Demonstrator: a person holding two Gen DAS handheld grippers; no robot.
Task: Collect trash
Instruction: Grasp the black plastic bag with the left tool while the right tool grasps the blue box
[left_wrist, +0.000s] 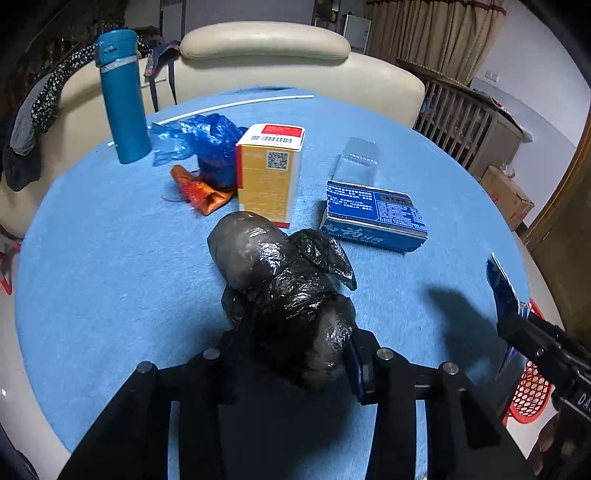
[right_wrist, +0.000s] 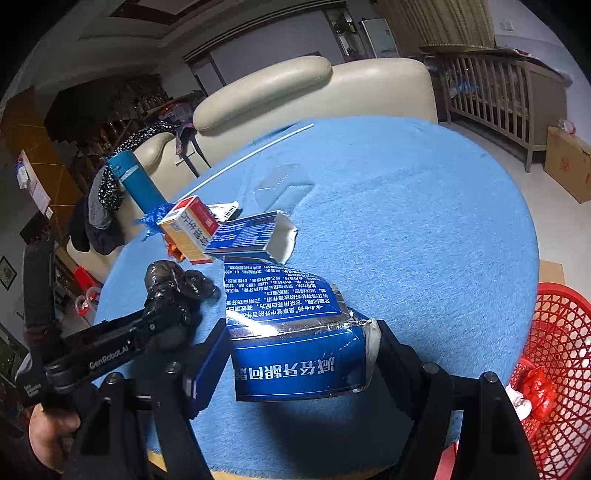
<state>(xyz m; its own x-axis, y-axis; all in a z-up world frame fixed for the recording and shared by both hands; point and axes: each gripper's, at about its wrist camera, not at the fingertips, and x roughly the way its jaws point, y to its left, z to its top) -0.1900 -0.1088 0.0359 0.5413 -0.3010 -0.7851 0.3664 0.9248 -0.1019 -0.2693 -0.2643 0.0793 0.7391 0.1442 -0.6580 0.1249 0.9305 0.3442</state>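
A crumpled black plastic bag (left_wrist: 284, 291) lies on the blue table cloth (left_wrist: 110, 258), and my left gripper (left_wrist: 295, 350) is shut on its near end. In the right wrist view the same bag (right_wrist: 177, 284) sits at the left with the left gripper (right_wrist: 162, 317) clamped on it. My right gripper (right_wrist: 299, 350) is shut on a torn blue carton (right_wrist: 291, 332) with white print, held above the table's near edge. That carton (left_wrist: 500, 288) and the right gripper (left_wrist: 515, 321) also show at the right edge of the left wrist view.
Beyond the bag stand a yellow box (left_wrist: 269, 177) and a blue box (left_wrist: 373, 218). Behind them are a blue plastic bag (left_wrist: 203, 140), an orange wrapper (left_wrist: 201, 194), a teal bottle (left_wrist: 122, 96), a clear tray (left_wrist: 358, 158) and a white rod (left_wrist: 236, 105). A red basket (right_wrist: 557, 354) stands right of the table.
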